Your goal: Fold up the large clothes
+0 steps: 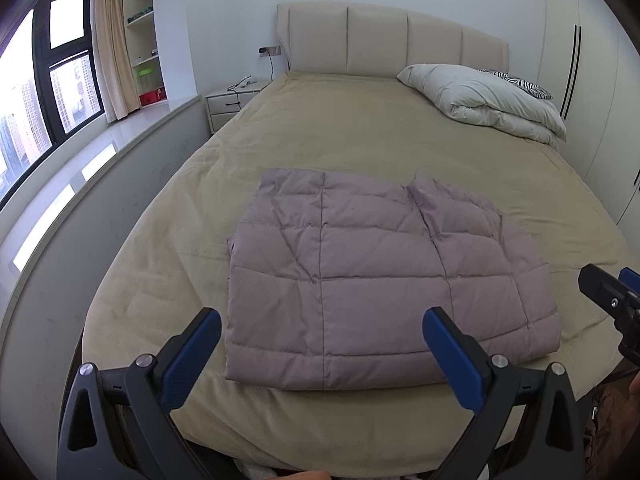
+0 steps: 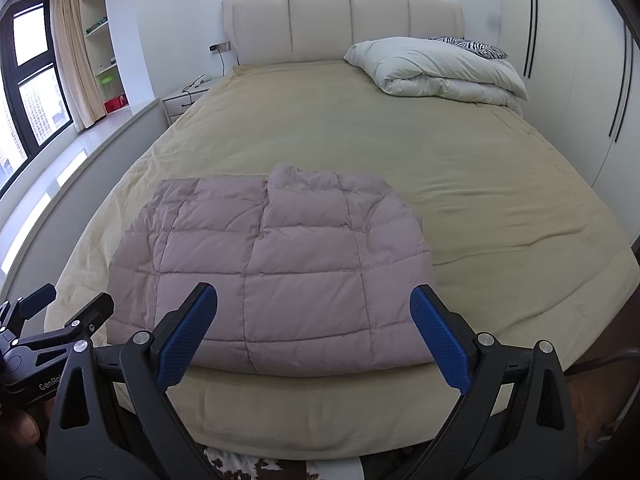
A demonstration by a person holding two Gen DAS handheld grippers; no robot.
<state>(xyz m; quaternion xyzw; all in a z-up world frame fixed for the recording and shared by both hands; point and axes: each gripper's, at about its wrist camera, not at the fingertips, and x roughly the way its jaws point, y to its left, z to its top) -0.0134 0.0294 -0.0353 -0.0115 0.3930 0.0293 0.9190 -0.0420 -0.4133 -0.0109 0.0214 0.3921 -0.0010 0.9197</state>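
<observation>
Folded mauve quilted jacket (image 1: 372,280) lies at bed (image 1: 360,132) near edge; left gripper (image 1: 322,330) and right gripper (image 2: 314,306) spread wide, holding nothing.

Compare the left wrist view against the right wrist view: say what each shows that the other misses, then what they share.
Left wrist only: the right gripper seen from the side at the frame's edge.
Right wrist only: the left gripper at its lower left, and a patterned fabric below the bed's foot.
Both: the folded jacket on the bed, duvet, nightstand and window.
</observation>
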